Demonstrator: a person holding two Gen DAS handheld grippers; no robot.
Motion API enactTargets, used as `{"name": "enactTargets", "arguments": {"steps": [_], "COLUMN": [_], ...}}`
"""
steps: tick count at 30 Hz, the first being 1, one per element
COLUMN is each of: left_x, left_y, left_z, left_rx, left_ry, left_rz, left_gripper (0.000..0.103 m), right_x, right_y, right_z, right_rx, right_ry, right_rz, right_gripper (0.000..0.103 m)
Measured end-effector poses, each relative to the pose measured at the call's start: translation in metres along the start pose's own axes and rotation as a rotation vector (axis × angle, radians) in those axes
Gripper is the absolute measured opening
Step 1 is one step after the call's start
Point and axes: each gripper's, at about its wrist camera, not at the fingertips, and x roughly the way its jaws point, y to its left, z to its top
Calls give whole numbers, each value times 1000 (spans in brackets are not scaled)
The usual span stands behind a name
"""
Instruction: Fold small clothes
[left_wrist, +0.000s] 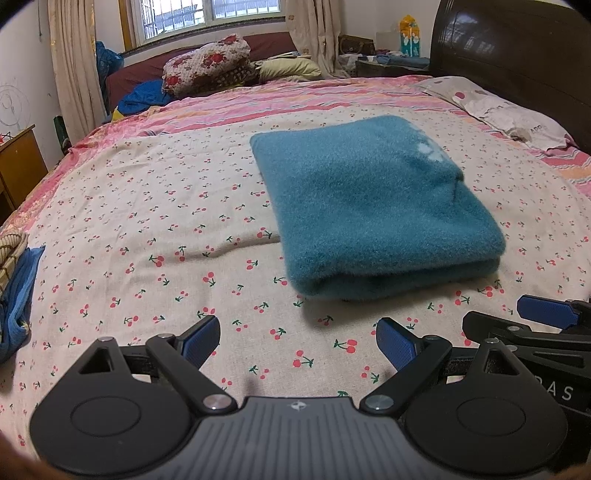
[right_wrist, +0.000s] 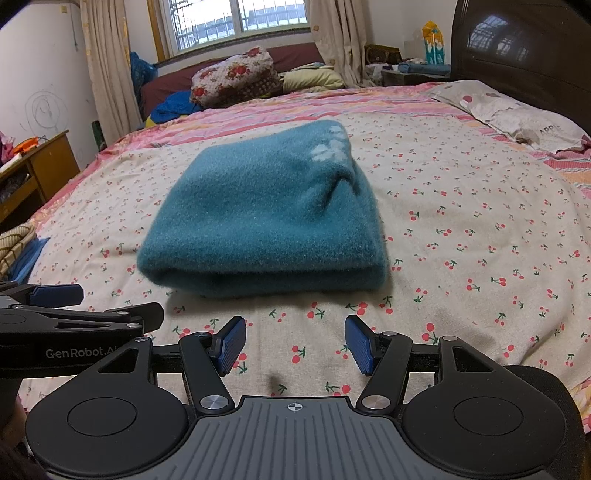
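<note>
Left tool (left_wrist: 297, 341) and right tool (right_wrist: 295, 341) hover side by side, jaws wide and empty, just short of a folded teal fleece garment (right_wrist: 266, 221) lying on the cherry-print bed sheet (right_wrist: 461, 229), pillow (right_wrist: 517, 114) beyond it

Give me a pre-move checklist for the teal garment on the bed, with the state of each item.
1. Fuzzy teal folded garment lies flat on the cherry-print bedsheet: ok.
2. Left gripper open and holding nothing: ok.
3. Right gripper open and holding nothing: ok.
4. Both grippers short of the garment, not touching it: ok.
5. Fold edges lined up evenly: cannot tell; the far side bunches near the pale patch.
6. Sheet around the garment free of other items: ok.
</note>
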Motion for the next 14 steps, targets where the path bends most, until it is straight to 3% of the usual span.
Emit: {"name": "enactTargets", "arguments": {"steps": [14], "left_x": [0], "left_y": [0], "left_z": [0], "left_rx": [-2], "left_ry": [1], "left_rz": [1], "left_gripper": [97], "right_x": [0], "right_y": [0], "right_z": [0], "right_rx": [0], "right_ry": [0], "right_rz": [0], "right_gripper": [61]}}
